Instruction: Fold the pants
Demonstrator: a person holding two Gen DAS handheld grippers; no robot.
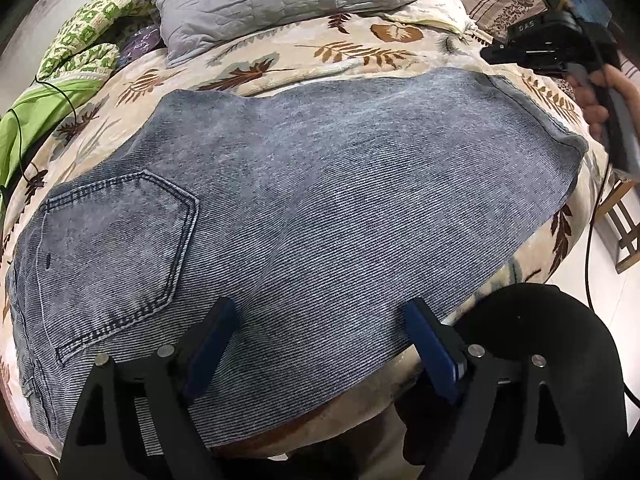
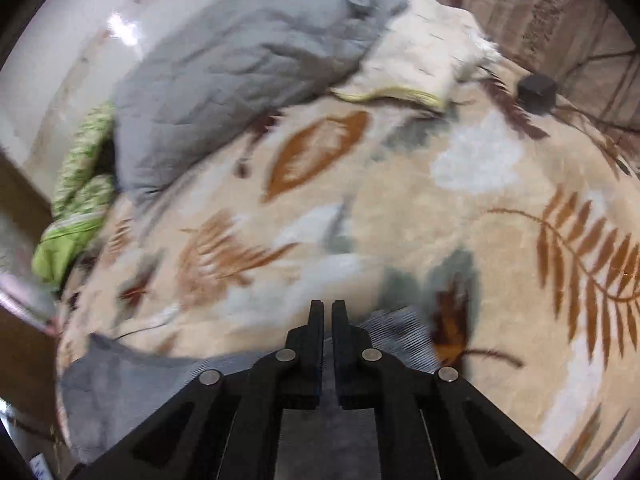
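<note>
Right gripper [image 1: 496, 53] housing reads "DAS"; its jaws are together, holding nothing visible. Left gripper [image 1: 320, 316] jaws stand apart over the pants [image 1: 320, 184]. Only the right wrist view shows a black cube [image 2: 537, 94].

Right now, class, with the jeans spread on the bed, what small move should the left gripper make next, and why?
Probably close the left gripper on the near edge of the jeans. Its jaws stand open over that edge, nothing pinched, while the right gripper is shut beyond the leg end, apparently holding nothing.
</note>
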